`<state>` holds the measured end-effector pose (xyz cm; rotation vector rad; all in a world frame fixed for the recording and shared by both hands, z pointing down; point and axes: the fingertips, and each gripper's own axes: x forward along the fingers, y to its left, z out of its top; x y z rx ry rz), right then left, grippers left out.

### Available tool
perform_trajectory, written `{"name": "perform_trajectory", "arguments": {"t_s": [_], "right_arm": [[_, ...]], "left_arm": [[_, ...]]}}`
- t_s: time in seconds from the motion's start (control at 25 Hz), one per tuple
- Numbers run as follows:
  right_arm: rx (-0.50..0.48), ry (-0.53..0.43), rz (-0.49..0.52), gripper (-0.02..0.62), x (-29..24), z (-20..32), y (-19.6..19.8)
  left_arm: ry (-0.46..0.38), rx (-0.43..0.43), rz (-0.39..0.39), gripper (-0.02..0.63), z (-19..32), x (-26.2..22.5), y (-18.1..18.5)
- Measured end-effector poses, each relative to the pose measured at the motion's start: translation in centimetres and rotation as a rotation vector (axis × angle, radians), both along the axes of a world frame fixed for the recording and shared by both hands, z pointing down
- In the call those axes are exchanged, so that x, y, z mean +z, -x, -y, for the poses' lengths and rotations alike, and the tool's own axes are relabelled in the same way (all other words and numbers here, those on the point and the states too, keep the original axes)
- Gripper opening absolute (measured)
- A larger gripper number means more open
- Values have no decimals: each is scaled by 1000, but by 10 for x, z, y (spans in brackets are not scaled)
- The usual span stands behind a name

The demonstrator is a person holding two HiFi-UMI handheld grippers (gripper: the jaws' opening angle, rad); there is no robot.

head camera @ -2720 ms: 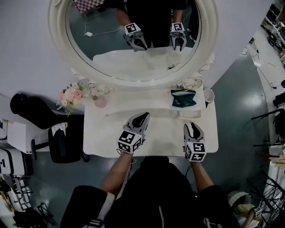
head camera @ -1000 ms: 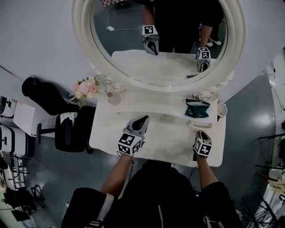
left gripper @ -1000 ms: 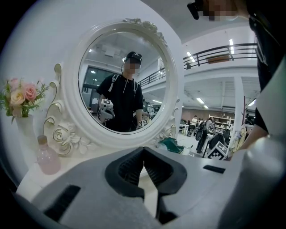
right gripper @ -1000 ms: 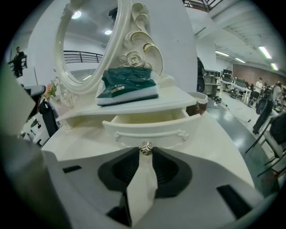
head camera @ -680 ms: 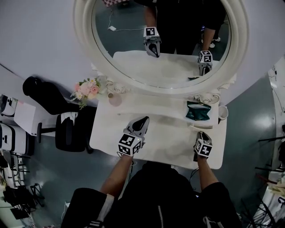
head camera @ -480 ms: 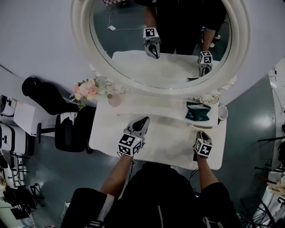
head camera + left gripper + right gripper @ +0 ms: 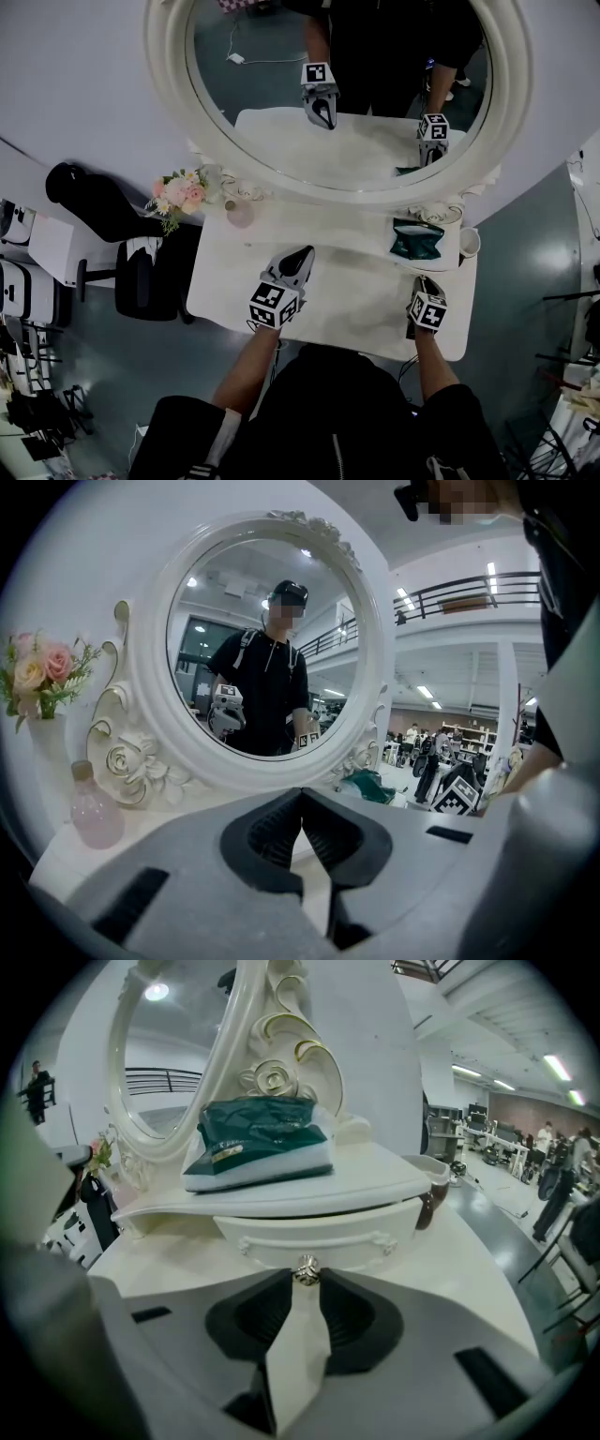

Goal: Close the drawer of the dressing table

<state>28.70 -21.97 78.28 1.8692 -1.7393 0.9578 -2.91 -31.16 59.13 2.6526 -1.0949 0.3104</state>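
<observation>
Only the right gripper view shows the right hand-held gripper (image 7: 306, 1279) clamped on the knob (image 7: 307, 1269) of the part-open drawer (image 7: 319, 1234) at the worktop's (image 7: 356, 305) right; the left hand-held gripper (image 7: 301, 791), jaws together, is over the bare centre.

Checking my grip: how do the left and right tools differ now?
The left tool is shut on nothing; the right tool grips the drawer knob. The left tool hovers over the tabletop's middle; the right tool is at its right side. Both carry marker cubes.

By the dressing table (image 7: 328, 314): black short-sleeved top; grey left gripper (image 7: 302, 255) and right gripper (image 7: 419, 281), each bearing a black-and-white marker cube.
</observation>
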Motion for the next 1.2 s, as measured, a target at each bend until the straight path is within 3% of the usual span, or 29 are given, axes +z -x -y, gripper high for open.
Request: {"name": "perform_trajectory", "arguments": {"t_s": [1.2], "right_arm": [[31, -20, -12, 100, -1, 24, -9]], "left_arm": [[7, -22, 5, 5, 2, 1, 23]]}}
